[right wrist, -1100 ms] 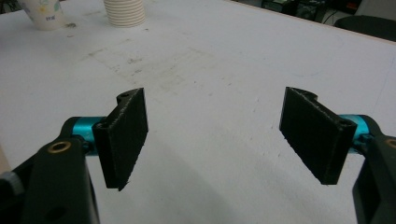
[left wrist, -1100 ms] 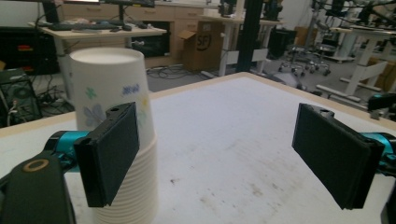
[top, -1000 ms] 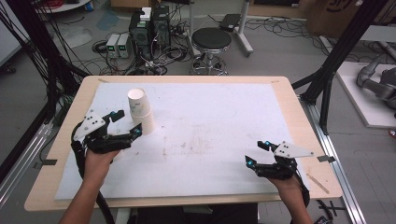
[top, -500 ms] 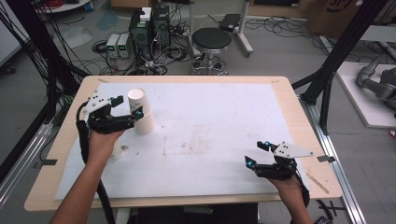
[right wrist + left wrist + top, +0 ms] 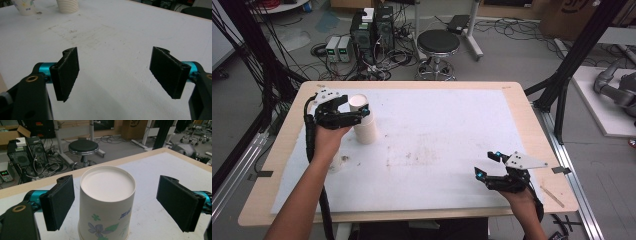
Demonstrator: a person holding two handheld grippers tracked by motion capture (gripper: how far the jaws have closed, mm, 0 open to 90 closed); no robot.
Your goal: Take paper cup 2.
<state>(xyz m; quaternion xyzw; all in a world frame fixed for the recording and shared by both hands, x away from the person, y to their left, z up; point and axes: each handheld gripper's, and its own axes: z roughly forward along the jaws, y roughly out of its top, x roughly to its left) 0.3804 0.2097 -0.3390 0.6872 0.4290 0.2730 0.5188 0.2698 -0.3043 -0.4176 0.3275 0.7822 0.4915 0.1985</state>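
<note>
The left gripper [image 5: 115, 202] stands wide open with the upturned cup [image 5: 106, 202] between its jaws, neither pad touching it, while the right gripper [image 5: 117, 72] gapes empty over the table [image 5: 120, 32].

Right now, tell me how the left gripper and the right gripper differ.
The left gripper sits at the far left of the table with an upside-down paper cup between its jaws, not yet pinched; the right gripper sits near the front right with nothing between its jaws. The left is raised to the cup's top; the right hangs low over the table. Both are open, with black pads.
</note>
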